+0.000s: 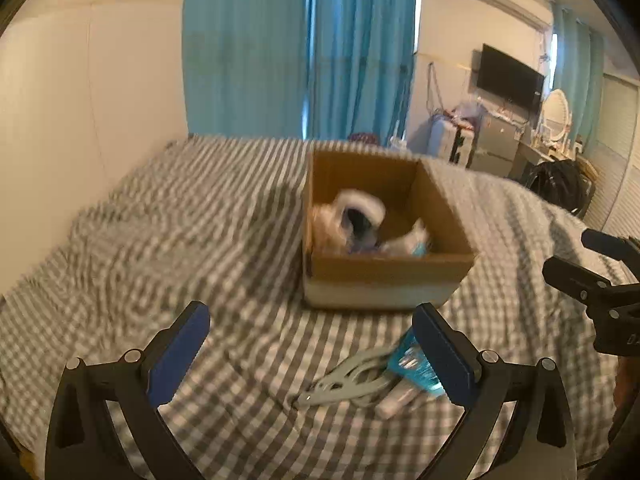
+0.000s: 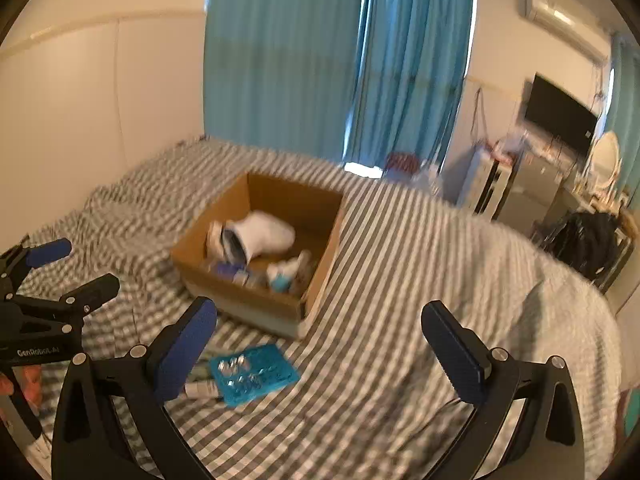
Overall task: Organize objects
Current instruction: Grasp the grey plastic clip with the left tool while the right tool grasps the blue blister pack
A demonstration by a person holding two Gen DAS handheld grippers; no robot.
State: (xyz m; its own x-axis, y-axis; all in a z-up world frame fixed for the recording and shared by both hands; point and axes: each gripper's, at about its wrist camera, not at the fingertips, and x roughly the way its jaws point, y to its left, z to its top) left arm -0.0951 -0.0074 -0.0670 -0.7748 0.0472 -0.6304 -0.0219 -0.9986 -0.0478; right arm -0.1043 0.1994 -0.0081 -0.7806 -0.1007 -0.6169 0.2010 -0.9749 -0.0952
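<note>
An open cardboard box (image 1: 384,272) (image 2: 248,300) sits on a grey-and-white checked bed cover. Inside it lie a white sock-like item (image 1: 360,208) (image 2: 264,236), a small white bottle with a blue band (image 1: 408,242) (image 2: 286,272) and other small things. In front of the box lie a teal packet (image 1: 416,368) (image 2: 254,374), a grey plastic clip (image 1: 348,380) and a white tube (image 1: 400,398) (image 2: 202,390). My left gripper (image 1: 312,356) is open above the cover, its right finger over the teal packet. My right gripper (image 2: 320,352) is open and holds nothing, the packet beside its left finger.
Turquoise curtains (image 1: 296,48) hang behind the bed. A cream wall panel (image 1: 80,100) runs along the left. At the right are a wall television (image 1: 510,76), a dresser with clutter (image 1: 496,140), a mirror (image 1: 558,110) and a dark chair (image 2: 588,244).
</note>
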